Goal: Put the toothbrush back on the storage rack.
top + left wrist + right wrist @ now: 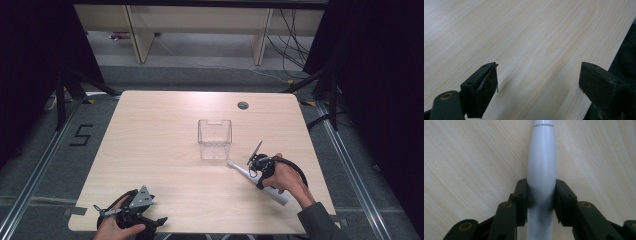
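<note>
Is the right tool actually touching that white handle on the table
Touching. The right gripper view shows the right tool with both pads pressed against the white handle.

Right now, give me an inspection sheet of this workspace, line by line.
Surface: light wooden table, round grommet hole near far edge.
Job's things: white handle-shaped tool lying flat; clear plastic box upright, apart from it.
Clutter: nothing seen.
Grippers: right gripper clamped on the tool; left gripper open over bare wood at the near edge.
Cables: black cable loops from right gripper.
Surroundings: grey floor, floor marking, black curtains.
</note>
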Available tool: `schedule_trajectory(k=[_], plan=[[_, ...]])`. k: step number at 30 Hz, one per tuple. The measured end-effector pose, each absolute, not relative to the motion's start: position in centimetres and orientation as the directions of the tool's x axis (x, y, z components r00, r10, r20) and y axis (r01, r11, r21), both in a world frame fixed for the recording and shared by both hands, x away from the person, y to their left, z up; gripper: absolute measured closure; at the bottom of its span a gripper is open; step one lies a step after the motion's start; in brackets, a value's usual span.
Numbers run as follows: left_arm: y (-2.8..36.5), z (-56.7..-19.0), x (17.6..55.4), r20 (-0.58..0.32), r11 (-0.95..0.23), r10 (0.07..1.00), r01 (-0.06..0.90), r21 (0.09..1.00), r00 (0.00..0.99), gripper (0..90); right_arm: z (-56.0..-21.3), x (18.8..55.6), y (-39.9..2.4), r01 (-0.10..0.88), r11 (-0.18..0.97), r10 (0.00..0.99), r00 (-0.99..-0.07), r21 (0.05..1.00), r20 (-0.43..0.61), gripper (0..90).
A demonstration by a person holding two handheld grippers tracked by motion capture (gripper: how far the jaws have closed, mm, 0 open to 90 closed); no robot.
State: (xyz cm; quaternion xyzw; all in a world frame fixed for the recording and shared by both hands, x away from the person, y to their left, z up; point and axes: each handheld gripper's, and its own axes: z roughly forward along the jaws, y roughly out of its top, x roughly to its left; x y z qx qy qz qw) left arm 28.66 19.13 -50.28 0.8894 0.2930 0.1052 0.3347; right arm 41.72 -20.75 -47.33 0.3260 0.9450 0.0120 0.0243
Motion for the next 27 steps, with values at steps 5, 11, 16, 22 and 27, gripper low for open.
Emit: schedule_trajectory(k=[5,11,16,22,27], plan=[[19.1,-50.3,28.7,-0.009,-0.603,0.591,0.449,0.66,0.807,14.8,-47.3,41.5,-21.2,0.616,0.787,0.617,-0.786,0.042,-0.044,66.6],[19.1,-50.3,28.6,-0.008,-0.598,0.595,0.45,0.663,0.804,14.8,-46.9,41.6,-22.2,0.591,0.804,0.594,-0.803,0.073,-0.046,66.6],[19.1,-50.4,28.6,-0.009,-0.598,0.595,0.45,0.663,0.804,14.9,-46.3,41.3,-22.5,0.624,0.775,0.63,-0.775,0.102,-0.05,66.6],[19.1,-50.3,28.6,-0.007,-0.599,0.594,0.448,0.663,0.805,14.9,-45.1,41.3,-23.4,0.635,0.758,0.648,-0.76,0.15,-0.055,66.6],[19.1,-50.3,28.6,-0.008,-0.598,0.595,0.449,0.664,0.804,14.8,-44.0,41.3,-24.4,0.648,0.727,0.673,-0.738,0.227,-0.048,66.6]])
